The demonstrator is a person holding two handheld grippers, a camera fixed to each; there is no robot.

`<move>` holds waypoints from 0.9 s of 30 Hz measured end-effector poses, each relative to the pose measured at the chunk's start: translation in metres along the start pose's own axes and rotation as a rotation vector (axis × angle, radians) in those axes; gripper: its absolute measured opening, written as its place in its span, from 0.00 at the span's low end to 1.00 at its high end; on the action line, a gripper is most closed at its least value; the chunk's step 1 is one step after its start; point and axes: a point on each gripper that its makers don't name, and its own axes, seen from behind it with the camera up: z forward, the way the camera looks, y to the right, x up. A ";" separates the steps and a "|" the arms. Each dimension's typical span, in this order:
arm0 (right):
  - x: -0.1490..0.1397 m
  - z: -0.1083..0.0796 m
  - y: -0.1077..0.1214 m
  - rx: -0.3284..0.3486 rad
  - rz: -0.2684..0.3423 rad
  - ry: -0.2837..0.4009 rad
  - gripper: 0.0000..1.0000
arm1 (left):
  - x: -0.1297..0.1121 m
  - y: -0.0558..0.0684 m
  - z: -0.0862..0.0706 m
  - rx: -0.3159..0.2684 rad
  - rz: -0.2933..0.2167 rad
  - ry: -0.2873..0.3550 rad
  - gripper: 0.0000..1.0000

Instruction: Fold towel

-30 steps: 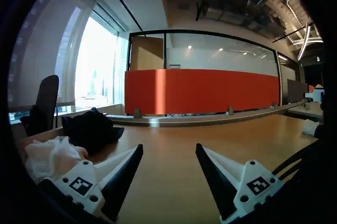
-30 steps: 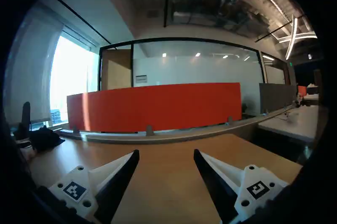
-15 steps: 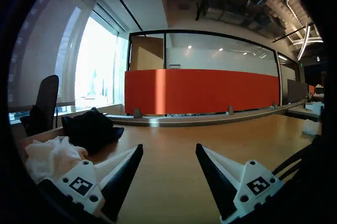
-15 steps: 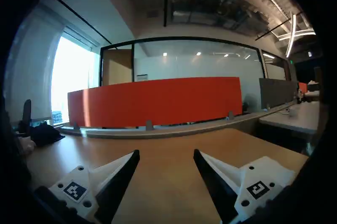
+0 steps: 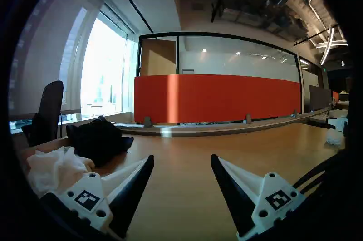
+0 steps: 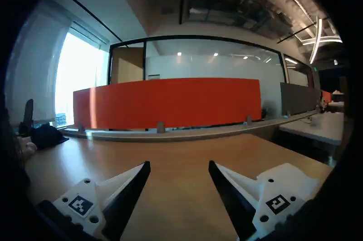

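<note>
Left gripper (image 5: 181,156): the two fingers stand wide apart. Nothing sits between them and they grip nothing. Bare wooden tabletop (image 5: 190,148) shows through the gap, and the fingertips (image 5: 146,163) hang over it; contact with the surface cannot be determined.

The crumpled white towel (image 5: 54,170) lies on the tabletop just to the left of the left finger, outside the gap. Contact between finger and towel cannot be determined. A heap of black cloth (image 5: 97,139) lies just beyond the towel, farther ahead and to the left. A dark chair (image 5: 49,105) stands behind both. An orange partition (image 5: 218,98) runs along the far table edge.

Right gripper (image 6: 178,163): the fingers are likewise spread wide and empty, over the bare tabletop (image 6: 181,150). The black cloth (image 6: 45,135) and a small part of the white towel (image 6: 28,147) lie far to the left, well apart from the fingers. The orange partition (image 6: 168,102) stands ahead.
</note>
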 end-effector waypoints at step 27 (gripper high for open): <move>0.001 -0.005 -0.017 0.018 -0.048 0.016 1.00 | 0.000 0.000 0.001 0.000 0.000 0.000 0.92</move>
